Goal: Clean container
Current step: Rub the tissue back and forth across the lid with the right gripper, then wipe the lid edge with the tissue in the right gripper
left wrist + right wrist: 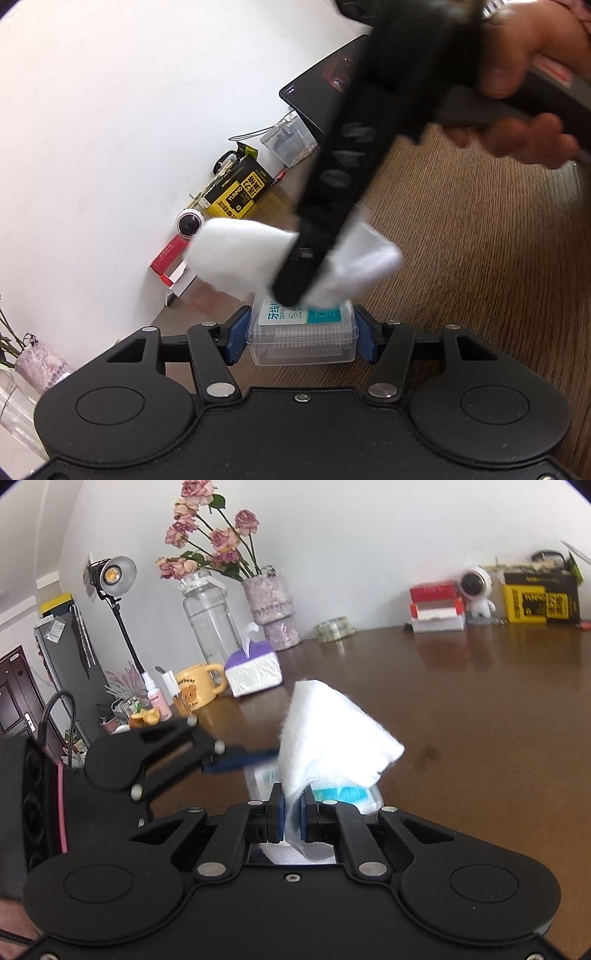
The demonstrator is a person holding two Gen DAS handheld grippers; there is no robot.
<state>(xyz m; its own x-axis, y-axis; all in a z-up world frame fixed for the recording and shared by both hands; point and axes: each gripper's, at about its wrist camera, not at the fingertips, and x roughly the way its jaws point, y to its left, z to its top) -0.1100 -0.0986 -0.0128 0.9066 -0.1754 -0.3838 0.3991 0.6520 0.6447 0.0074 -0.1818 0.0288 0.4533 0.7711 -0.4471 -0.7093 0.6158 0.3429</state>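
A small clear plastic container (303, 341) with a white and teal label sits between the blue pads of my left gripper (301, 338), which is shut on its sides. My right gripper (291, 295) reaches in from the upper right, shut on a white tissue (236, 254), and its tip rests on the container's lid. In the right wrist view the tissue (328, 738) is pinched between the blue pads of the right gripper (292, 814). It hides most of the container (347, 794). The left gripper (243, 760) comes in from the left, blurred.
The brown wooden table (480, 720) holds a yellow mug (197, 690), a tissue box (253, 670), a clear bottle (210, 624), a vase of roses (271, 609) and a tape roll (332, 627). Along the wall stand a red box (170, 254), a yellow box (240, 192) and a tablet (321, 92).
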